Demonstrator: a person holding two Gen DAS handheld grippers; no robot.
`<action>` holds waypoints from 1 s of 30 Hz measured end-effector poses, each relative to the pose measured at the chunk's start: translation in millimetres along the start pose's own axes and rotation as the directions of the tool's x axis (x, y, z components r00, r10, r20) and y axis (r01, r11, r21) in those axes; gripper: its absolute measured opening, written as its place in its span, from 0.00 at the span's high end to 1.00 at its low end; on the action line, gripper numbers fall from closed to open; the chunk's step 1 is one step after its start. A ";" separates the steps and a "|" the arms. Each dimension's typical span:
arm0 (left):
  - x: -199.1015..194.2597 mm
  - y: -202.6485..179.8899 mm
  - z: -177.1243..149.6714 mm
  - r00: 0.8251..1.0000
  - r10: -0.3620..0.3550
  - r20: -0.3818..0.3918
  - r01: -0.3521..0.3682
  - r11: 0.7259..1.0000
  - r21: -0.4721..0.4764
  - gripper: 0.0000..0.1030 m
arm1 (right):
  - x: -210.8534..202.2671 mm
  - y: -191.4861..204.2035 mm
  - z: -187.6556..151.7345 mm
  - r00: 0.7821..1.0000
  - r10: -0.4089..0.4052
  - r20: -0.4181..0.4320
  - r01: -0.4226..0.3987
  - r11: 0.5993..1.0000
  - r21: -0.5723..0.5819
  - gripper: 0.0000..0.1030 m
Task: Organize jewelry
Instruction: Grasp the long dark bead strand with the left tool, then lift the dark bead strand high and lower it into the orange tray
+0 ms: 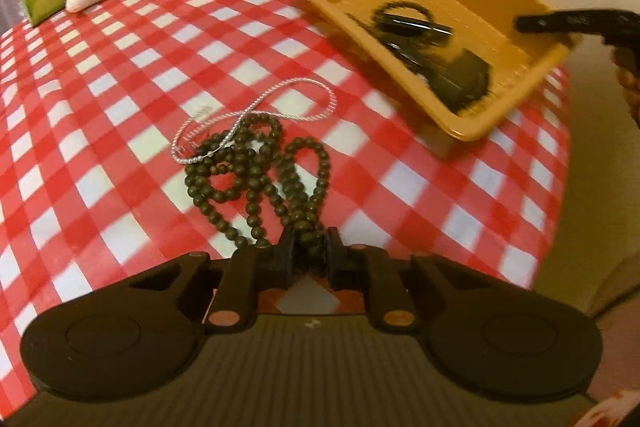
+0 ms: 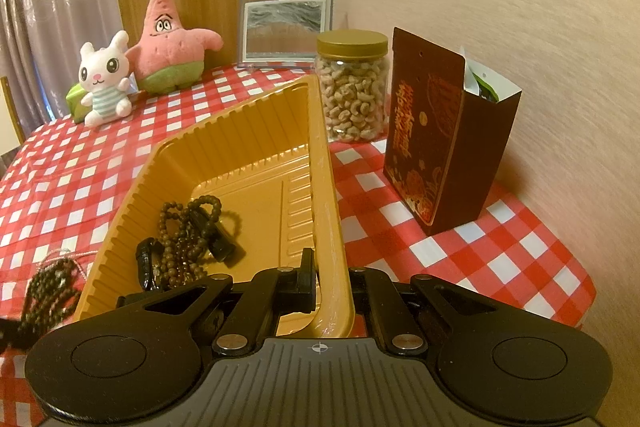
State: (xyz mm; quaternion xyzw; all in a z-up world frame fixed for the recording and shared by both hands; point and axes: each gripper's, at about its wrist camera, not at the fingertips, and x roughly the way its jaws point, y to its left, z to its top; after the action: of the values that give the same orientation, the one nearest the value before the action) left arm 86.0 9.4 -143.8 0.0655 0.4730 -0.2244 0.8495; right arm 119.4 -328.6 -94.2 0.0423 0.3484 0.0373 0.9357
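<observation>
At lower centre of the left wrist view, the left gripper [image 1: 309,255] has its fingers clamped on a long strand of dark round wooden beads [image 1: 256,171] lying on the red-and-white checked bench [image 1: 100,75], across a thin silver bead chain [image 1: 256,107]. The right gripper [image 2: 332,277], fingers pinched on the near rim, tilts a ribbed mustard-yellow plastic tray [image 2: 240,131] holding brown bead bracelets [image 2: 188,231].

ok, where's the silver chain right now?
In the left wrist view, the silver chain lies on the checked tablecloth, left of the yellow tray, partly tangled with the dark bead necklace held by the left gripper.
</observation>
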 end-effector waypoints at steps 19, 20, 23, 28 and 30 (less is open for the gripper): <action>8.9 -12.6 -4.1 0.996 0.084 0.029 -0.086 0.995 0.044 0.84 | -2.9 2.1 -8.8 1.000 0.007 -0.006 -0.007 1.000 0.000 0.95; 8.6 -12.0 -3.0 0.997 0.070 0.024 -0.071 0.997 0.041 0.87 | -3.1 2.3 -8.8 1.000 0.007 -0.005 -0.007 1.000 0.000 0.95; 5.4 -11.8 -1.5 0.999 0.050 0.015 -0.050 0.998 0.043 0.89 | -3.7 2.4 -9.0 1.000 0.008 -0.004 -0.008 1.000 0.001 0.95; -24.6 -8.8 8.5 0.997 0.001 0.073 -0.004 0.999 0.041 0.94 | -3.9 2.5 -8.2 1.000 0.010 -0.001 -0.010 1.000 -0.001 0.95; -41.6 -6.1 15.7 0.994 -0.001 0.109 -0.005 0.999 0.049 0.94 | -4.3 2.8 -7.9 1.000 0.011 0.001 -0.011 1.000 -0.002 0.95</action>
State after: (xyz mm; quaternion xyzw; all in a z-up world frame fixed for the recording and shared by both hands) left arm 76.7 12.2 -100.0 0.0745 0.4202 -0.2385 0.8724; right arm 110.9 -325.9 -97.1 0.0434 0.3478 0.0426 0.9356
